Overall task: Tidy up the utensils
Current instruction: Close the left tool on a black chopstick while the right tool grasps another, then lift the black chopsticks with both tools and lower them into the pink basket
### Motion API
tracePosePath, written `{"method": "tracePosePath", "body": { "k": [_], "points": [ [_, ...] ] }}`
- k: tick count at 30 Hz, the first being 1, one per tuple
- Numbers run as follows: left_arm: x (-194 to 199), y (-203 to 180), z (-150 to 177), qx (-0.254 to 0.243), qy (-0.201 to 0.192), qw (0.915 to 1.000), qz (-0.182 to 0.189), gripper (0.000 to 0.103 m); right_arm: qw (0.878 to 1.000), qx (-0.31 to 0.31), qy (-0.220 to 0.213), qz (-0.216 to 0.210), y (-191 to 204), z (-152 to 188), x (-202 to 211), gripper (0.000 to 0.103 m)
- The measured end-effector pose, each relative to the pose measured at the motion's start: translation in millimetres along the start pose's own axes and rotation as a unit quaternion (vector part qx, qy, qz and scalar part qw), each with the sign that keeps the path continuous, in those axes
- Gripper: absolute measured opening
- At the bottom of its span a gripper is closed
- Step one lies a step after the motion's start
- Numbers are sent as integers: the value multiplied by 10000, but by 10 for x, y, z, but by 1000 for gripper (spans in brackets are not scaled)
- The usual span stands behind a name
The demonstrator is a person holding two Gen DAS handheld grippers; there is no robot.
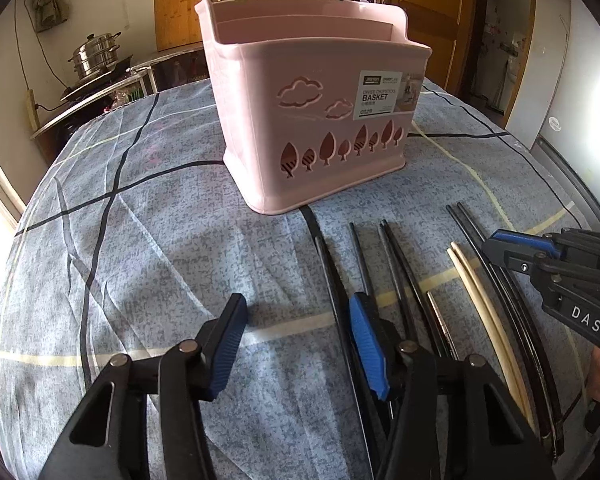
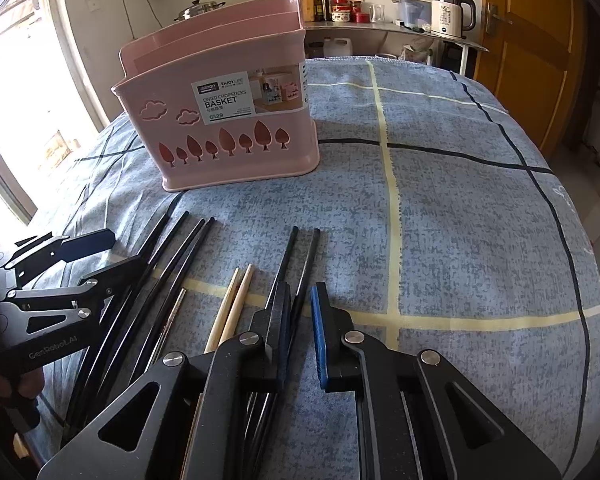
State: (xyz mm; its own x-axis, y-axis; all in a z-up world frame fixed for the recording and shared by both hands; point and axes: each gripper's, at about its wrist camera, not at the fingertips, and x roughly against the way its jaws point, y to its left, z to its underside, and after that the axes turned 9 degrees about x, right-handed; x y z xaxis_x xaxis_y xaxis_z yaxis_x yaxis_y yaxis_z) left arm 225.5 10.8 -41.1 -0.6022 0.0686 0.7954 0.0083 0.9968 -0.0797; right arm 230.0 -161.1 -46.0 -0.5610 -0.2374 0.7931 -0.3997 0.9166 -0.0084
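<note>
The rightmost pair of slim black chopsticks (image 2: pixel 300 264) is lying flat on the blue-grey checked tablecloth (image 2: pixel 460 220), long axis running straight ahead toward the pink plastic divided basket (image 2: pixel 236 120). Your right gripper (image 2: pixel 300 316) is sitting nearest, fingers slightly apart and straddling that pair, though whether they are touching it is hard to say. The pale wooden chopsticks (image 2: pixel 236 300) are lying just beside. Your left gripper (image 1: pixel 296 336) is hanging wide open over bare cloth, more black sticks at its right finger.

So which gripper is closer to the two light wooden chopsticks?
Right. The right gripper hovers just beside the wooden chopsticks, over the neighbouring black pair. The left gripper sits farther off, past more black chopsticks.
</note>
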Motion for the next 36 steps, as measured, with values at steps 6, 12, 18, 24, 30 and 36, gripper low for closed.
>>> {"method": "tracePosePath", "body": {
  "k": [6,12,18,24,30,36],
  "points": [
    [-23,-132,-54,-273,66,9996,67,14,10000,20,57,-43,-13,-43,-17,8],
    [54,-131,-60,-239,55,9996,162,8,9995,-24,-238,-198,-13,-64,226,6],
    [509,-65,-156,-103,-350,9980,511,7,9969,68,-731,-268,34,-146,653,6],
    [1096,43,-356,9,-898,9925,829,6,9911,243,-1283,-243,92,-349,1075,5],
    [1464,184,-580,67,-1335,9867,925,5,9848,359,-1685,-210,113,-595,1340,5],
    [1634,285,-842,154,-1612,9818,992,5,9784,461,-2011,-150,105,-793,1544,5]
  ]
}}
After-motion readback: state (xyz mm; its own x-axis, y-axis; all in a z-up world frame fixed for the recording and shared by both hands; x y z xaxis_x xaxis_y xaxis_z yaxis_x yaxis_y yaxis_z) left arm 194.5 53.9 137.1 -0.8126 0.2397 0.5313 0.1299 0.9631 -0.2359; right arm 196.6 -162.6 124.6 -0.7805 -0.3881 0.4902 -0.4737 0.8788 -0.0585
